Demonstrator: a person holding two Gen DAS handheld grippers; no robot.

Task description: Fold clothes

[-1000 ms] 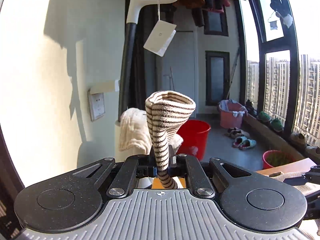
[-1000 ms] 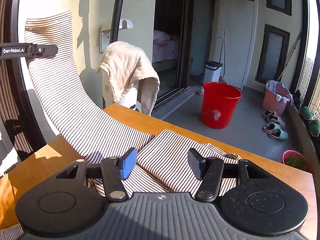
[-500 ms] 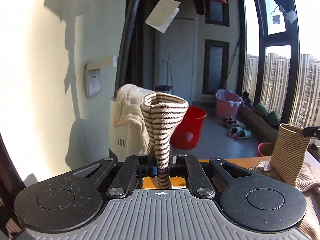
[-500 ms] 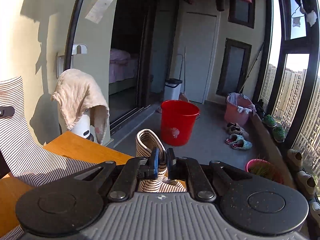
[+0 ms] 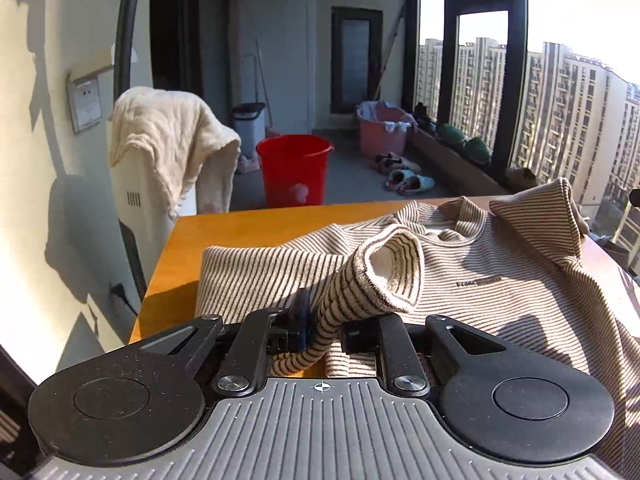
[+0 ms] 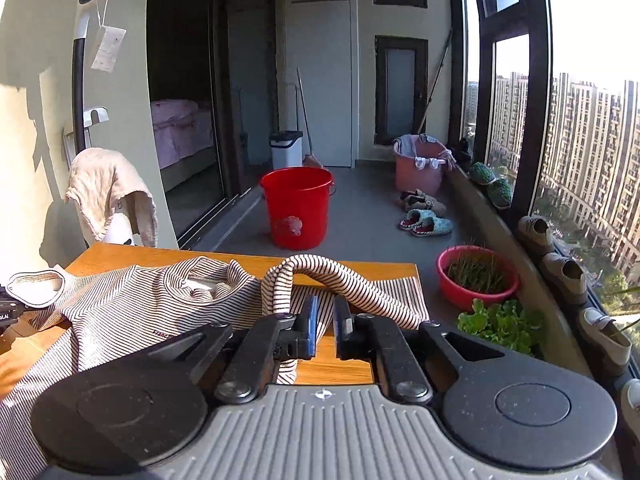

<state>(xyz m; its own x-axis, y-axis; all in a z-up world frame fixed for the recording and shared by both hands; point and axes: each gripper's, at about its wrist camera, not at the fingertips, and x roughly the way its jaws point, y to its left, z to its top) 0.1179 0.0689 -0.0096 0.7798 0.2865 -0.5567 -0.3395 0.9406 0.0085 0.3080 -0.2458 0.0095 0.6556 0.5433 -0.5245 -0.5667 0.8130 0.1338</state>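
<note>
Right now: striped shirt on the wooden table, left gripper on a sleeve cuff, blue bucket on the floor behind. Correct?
One error: the bucket is red, not blue, as the left wrist view shows. The striped shirt does lie on the wooden table, with the sleeve cuff in the left gripper.

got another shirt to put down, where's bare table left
Bare wood on the table: the strip along its far edge behind the striped shirt, its left edge beside the shirt, and a small patch under the right gripper. Elsewhere the shirt covers it.

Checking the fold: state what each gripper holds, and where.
Left gripper, opening: cuff end of the striped knit shirt's sleeve between its jaws. Right gripper, opening: nothing.
</note>
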